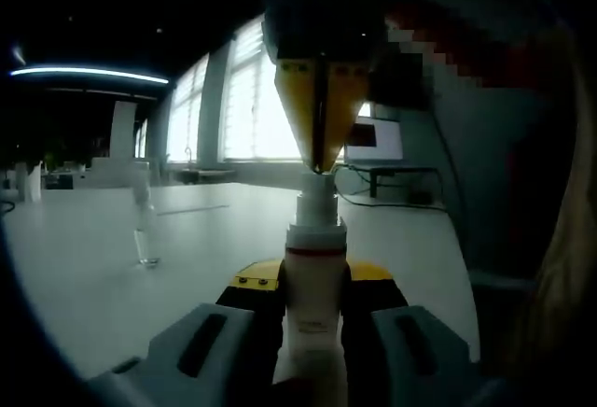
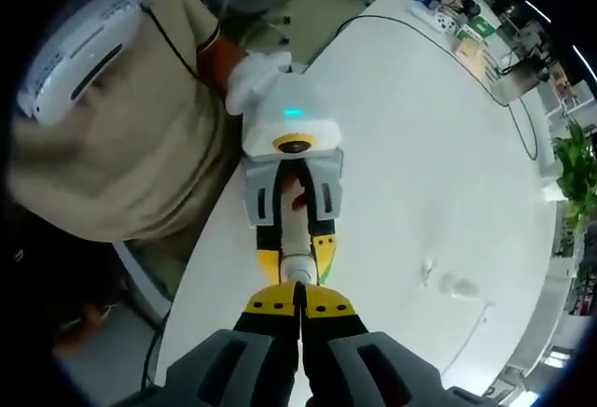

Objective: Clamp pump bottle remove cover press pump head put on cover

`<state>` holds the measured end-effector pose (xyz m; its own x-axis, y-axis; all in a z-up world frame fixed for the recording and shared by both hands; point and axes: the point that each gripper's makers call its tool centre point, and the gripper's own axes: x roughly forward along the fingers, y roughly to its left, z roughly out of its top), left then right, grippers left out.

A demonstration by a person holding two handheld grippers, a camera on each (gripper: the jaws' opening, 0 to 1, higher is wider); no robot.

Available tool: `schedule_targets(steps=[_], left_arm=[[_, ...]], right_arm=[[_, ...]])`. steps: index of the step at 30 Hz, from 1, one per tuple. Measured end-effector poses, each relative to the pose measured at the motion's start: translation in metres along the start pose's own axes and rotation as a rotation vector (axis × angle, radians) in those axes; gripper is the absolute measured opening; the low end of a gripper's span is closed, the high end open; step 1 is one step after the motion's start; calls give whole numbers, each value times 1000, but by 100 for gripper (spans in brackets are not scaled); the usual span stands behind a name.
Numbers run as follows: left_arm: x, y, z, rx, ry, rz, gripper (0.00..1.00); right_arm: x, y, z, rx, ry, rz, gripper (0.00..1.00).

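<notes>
Open-plan office or lab space. Past your left jaws you look across a broad white table [image 1: 84,267] to a row of tall bright windows [image 1: 244,99], a ceiling strip light [image 1: 89,73], and a monitor [image 1: 375,141] on a desk. Beyond your right jaws: a cable [image 2: 438,48] trailing across the white top, cluttered desks [image 2: 448,1], a potted plant [image 2: 576,169].

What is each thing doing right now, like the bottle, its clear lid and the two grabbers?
pump bottle: upright, clamped between the left gripper's jaws, cover off.
cover: clear, standing apart on the table.
left gripper: shut on the bottle.
right gripper: jaws shut, tips on the pump head.
</notes>
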<state>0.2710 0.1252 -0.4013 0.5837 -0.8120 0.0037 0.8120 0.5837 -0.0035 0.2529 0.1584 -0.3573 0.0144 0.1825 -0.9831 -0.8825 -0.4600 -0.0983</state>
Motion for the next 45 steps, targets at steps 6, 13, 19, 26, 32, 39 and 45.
schedule_targets(steps=[6, 13, 19, 26, 32, 39, 45], left_arm=[[0, 0, 0, -1, 0, 0, 14], [0, 2, -1, -2, 0, 0, 14], [1, 4, -1, -3, 0, -1, 14], [1, 5, -2, -5, 0, -2, 14], [2, 5, -2, -7, 0, -3, 14], [2, 6, -2, -7, 0, -3, 14], [1, 6, -2, -6, -1, -3, 14]], right_arm=[[3, 1, 0, 11, 2, -6, 0], [3, 0, 0, -3, 53, -7, 0], [3, 1, 0, 3, 54, -5, 0], [-4, 2, 1, -37, 60, -18, 0], [-5, 1, 0, -26, 37, -33, 0], [-4, 1, 1, -16, 32, -35, 0], [-4, 1, 0, -2, 25, -37, 0]])
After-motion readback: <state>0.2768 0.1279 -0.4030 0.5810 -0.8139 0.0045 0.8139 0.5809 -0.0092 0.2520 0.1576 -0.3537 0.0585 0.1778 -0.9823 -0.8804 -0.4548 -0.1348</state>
